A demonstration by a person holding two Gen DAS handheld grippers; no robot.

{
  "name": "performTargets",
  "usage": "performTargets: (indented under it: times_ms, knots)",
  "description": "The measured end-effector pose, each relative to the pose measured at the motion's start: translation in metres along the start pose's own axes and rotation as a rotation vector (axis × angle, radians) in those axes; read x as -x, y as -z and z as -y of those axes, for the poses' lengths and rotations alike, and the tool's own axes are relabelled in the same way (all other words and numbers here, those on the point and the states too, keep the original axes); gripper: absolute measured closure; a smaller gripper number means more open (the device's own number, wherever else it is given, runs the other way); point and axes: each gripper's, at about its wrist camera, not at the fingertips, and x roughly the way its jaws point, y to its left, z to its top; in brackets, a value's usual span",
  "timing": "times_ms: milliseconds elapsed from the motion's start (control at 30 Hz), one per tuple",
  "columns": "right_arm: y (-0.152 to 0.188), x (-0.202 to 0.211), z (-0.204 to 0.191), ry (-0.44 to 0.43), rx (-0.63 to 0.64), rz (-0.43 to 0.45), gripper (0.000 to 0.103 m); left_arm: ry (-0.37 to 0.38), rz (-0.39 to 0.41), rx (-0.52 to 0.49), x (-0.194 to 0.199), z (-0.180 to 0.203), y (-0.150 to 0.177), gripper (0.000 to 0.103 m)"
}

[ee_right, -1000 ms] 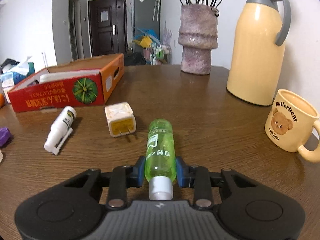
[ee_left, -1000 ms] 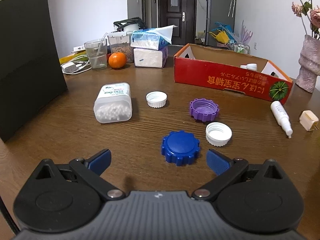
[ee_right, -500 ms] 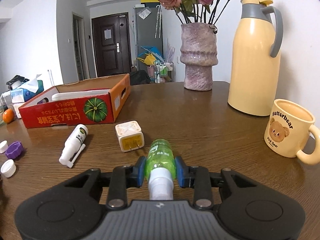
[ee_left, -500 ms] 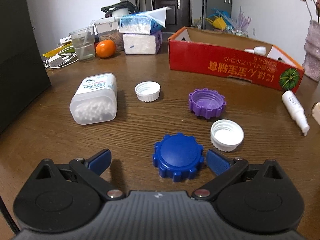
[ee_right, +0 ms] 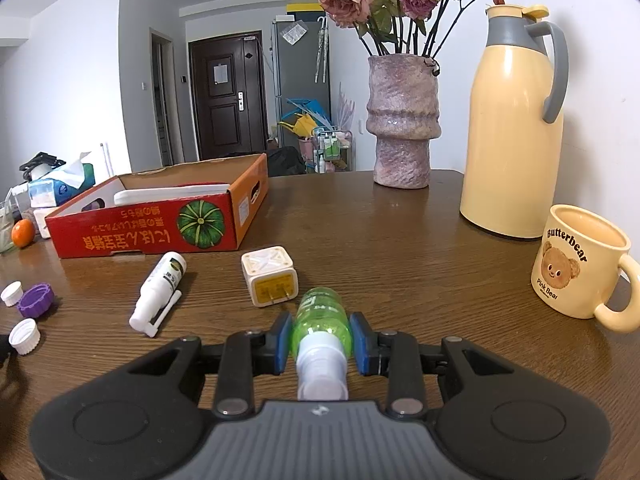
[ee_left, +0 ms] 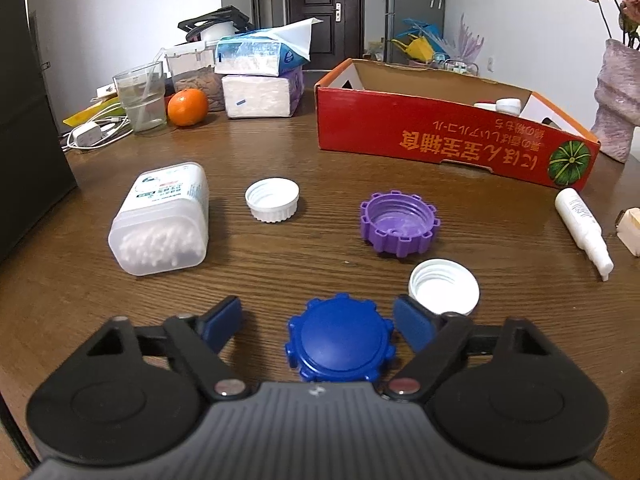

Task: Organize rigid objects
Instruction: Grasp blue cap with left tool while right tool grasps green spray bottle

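Step in hand: pickup of the blue cap [ee_left: 340, 338], which lies flat on the table [ee_left: 300, 240], nearest of the loose caps. The left gripper [ee_left: 318, 322] straddles it, jaws closing; its right pad looks at or almost at the cap's rim, the left pad stands apart.

The right gripper [ee_right: 320, 338] is clamped on a green bottle [ee_right: 322, 316], held off the table.

Next move, as judged: finish the squeeze squarely across the ribbed rim, then carry to the red box [ee_left: 452, 136] at far right.

Containers: the box holds a white item, identity unclear. A clear tub [ee_left: 162, 220], on its side at left, holds cotton swabs.
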Motion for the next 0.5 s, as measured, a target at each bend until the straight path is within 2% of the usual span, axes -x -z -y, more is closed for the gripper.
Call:
performTargets:
  times_ms: [233, 500]
  knots:
    - [0.0007, 0.0004, -0.0012, -0.002, -0.002, 0.001, 0.073, 0.037, 0.018, -0.012, 0.0040, 0.0008, 0.0009, 0.051]
    - [0.0014, 0.0024, -0.0030, -0.006, -0.004, 0.006, 0.073, 0.037, 0.022, 0.005, 0.0053, -0.0033, 0.0007, 0.051]
